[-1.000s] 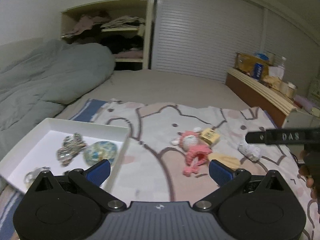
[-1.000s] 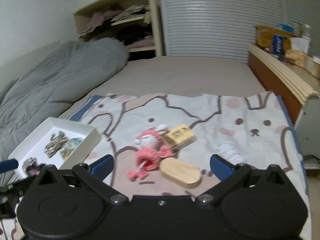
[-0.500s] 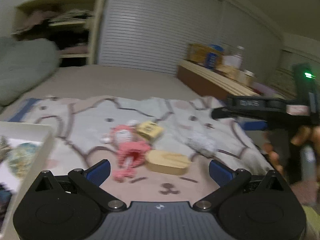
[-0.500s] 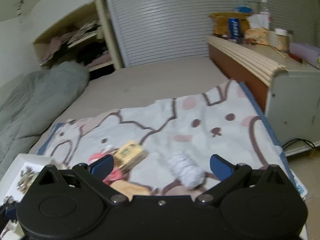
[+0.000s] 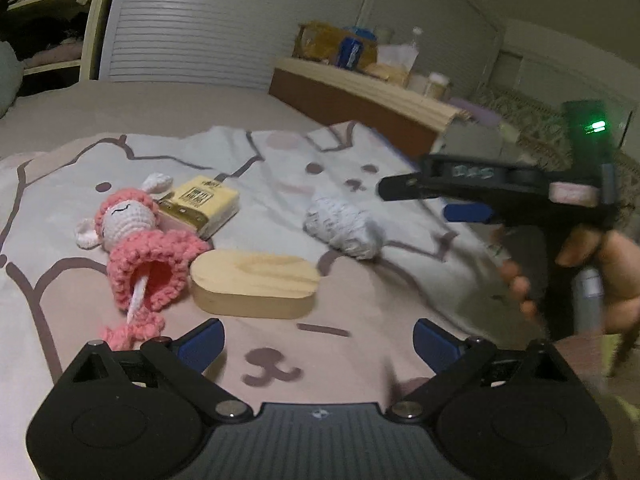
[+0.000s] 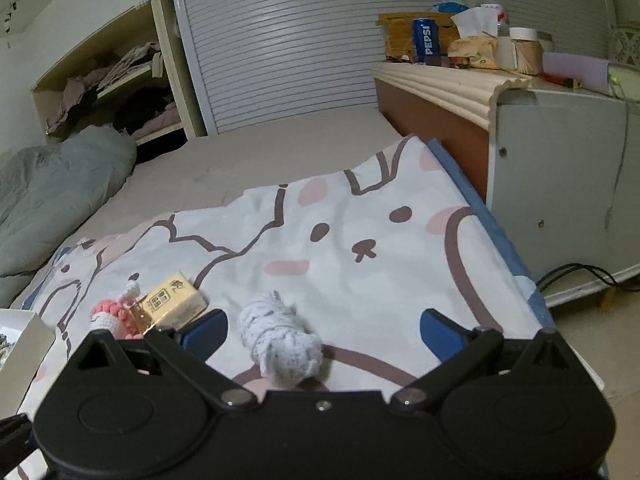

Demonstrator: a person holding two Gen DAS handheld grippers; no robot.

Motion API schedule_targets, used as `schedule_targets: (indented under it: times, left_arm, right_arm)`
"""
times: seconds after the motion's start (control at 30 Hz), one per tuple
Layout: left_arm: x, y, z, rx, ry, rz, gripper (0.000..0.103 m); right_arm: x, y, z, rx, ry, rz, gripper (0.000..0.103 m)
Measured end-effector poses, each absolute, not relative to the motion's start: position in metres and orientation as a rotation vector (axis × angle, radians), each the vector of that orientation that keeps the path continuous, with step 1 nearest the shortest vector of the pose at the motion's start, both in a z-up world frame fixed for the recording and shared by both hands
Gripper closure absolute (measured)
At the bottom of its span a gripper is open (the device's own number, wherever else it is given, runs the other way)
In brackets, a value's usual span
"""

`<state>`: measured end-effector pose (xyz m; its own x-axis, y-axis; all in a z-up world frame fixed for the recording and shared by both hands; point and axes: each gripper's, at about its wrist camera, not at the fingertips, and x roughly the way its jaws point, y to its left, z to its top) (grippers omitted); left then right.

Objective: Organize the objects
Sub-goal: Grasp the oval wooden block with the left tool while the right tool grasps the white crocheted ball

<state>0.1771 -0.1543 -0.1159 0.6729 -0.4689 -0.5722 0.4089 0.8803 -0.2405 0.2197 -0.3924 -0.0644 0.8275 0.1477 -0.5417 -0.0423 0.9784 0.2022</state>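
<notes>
Four small things lie close together on a bed sheet printed with cartoon animal faces point(image 5: 280, 160): a pink crocheted doll with a white face point(image 5: 138, 240), a yellow rectangular box with dark print point(image 5: 204, 204), an oval block of pale wood point(image 5: 256, 284) and a knitted bundle of light grey yarn point(image 5: 344, 228). The doll leans against the yellow box; the wooden block touches the doll's pink skirt, and the grey bundle sits apart, to the right of the others. The left gripper point(image 5: 318, 344) hangs over the sheet just in front of the wooden block, its jaws wide with nothing between them. The right gripper point(image 6: 324, 330) — held in a hand point(image 5: 592, 280) at the right of the left wrist view — is spread wide too, the grey bundle lying between its blue fingertips point(image 6: 206, 330) but not gripped. A corner of a white tray point(image 6: 24, 344) shows at the far left of the right wrist view.
</notes>
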Motion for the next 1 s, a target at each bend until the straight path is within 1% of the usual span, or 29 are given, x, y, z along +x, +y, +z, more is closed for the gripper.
schedule_targets:
  times: [0.07, 0.13, 0.17, 0.2, 0.33, 0.5, 0.6, 0.77, 0.83, 0.87, 0.9, 0.93, 1.0]
  left_arm:
    - [0.188, -0.155, -0.122, -0.075, 0.682, -0.474, 0.004]
    - [0.196, -0.154, -0.127, -0.051, 0.689, -0.454, 0.004]
    - [0.201, -0.153, -0.128, -0.037, 0.694, -0.443, 0.004]
    - [0.204, -0.152, -0.129, -0.026, 0.694, -0.433, 0.004]
    - [0.217, -0.15, -0.132, -0.012, 0.687, -0.427, 0.004]
    - [0.226, -0.163, -0.133, 0.064, 0.672, -0.43, 0.003]
    - [0.231, -0.169, -0.133, 0.109, 0.662, -0.426, 0.003]
    - [0.241, -0.176, -0.132, 0.088, 0.69, -0.387, 0.003]
    - [0.243, -0.181, -0.133, 0.092, 0.7, -0.36, 0.004]
    - [0.243, -0.183, -0.133, 0.097, 0.699, -0.346, 0.004]
    - [0.243, -0.184, -0.133, 0.096, 0.697, -0.335, 0.005]
    - [0.242, -0.185, -0.133, 0.093, 0.698, -0.325, 0.009]
    - [0.242, -0.184, -0.133, 0.079, 0.703, -0.312, 0.01]
  right_arm:
    - [0.223, -0.389, -0.068, 0.173, 0.607, 0.117, 0.001]
    - [0.224, -0.384, -0.07, 0.141, 0.605, 0.135, 0.012]
    - [0.226, -0.382, -0.071, 0.126, 0.603, 0.145, 0.019]
    - [0.226, -0.379, -0.073, 0.109, 0.604, 0.153, 0.023]
    - [0.232, -0.368, -0.081, 0.012, 0.592, 0.186, 0.024]
    - [0.243, -0.353, -0.083, -0.031, 0.584, 0.242, 0.042]
    - [0.246, -0.347, -0.087, -0.044, 0.602, 0.262, 0.046]
    - [0.247, -0.347, -0.09, -0.046, 0.621, 0.251, 0.046]
    - [0.249, -0.349, -0.091, -0.036, 0.635, 0.236, 0.05]
    - [0.249, -0.35, -0.091, -0.036, 0.642, 0.23, 0.056]
    - [0.248, -0.35, -0.091, -0.036, 0.644, 0.23, 0.058]
    - [0.247, -0.351, -0.09, -0.036, 0.648, 0.232, 0.06]
    - [0.247, -0.352, -0.09, -0.036, 0.655, 0.235, 0.064]
